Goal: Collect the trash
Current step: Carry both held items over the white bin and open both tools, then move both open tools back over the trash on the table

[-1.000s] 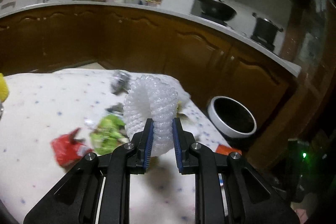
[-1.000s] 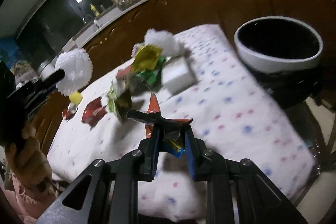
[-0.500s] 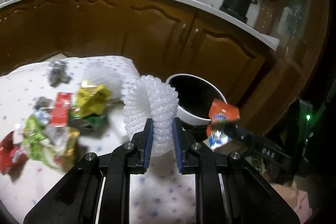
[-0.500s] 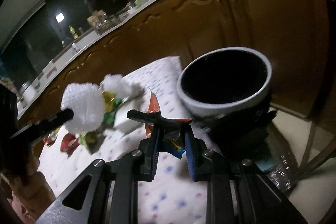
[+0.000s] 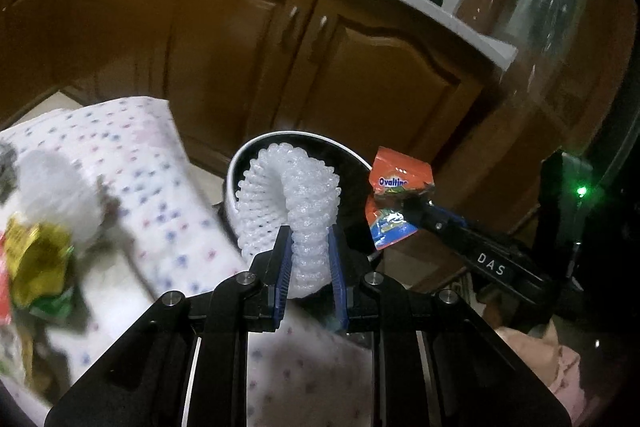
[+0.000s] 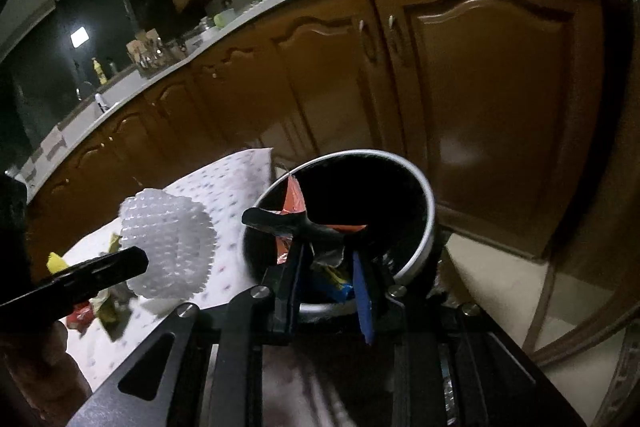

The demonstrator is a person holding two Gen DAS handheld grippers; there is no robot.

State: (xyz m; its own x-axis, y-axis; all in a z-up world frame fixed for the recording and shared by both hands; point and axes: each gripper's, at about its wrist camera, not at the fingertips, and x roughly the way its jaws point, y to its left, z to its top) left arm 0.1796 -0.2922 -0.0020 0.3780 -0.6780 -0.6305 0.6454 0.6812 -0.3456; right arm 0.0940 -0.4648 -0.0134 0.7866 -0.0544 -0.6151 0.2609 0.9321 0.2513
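My left gripper (image 5: 307, 239) is shut on a white foam fruit net (image 5: 288, 199), held in front of the round white-rimmed bin (image 5: 240, 163) beside the table. That net (image 6: 168, 247) shows at left in the right wrist view, just short of the bin's rim (image 6: 430, 203). My right gripper (image 6: 328, 259) is shut on an orange snack wrapper (image 6: 294, 203), which hangs over the bin's dark opening. The same wrapper (image 5: 396, 183) and the right gripper (image 5: 404, 203) appear to the right of the bin in the left wrist view.
A table with a dotted white cloth (image 5: 160, 187) lies left of the bin. On it lie yellow and green wrappers (image 5: 36, 259) and a white wad (image 5: 56, 195). Brown cabinet doors (image 6: 500, 99) stand close behind the bin. A hand (image 6: 36, 375) holds the left gripper.
Both grippers have swung from over the table to the bin, each keeping its grip. The bin now sits right behind the net and under the wrapper.
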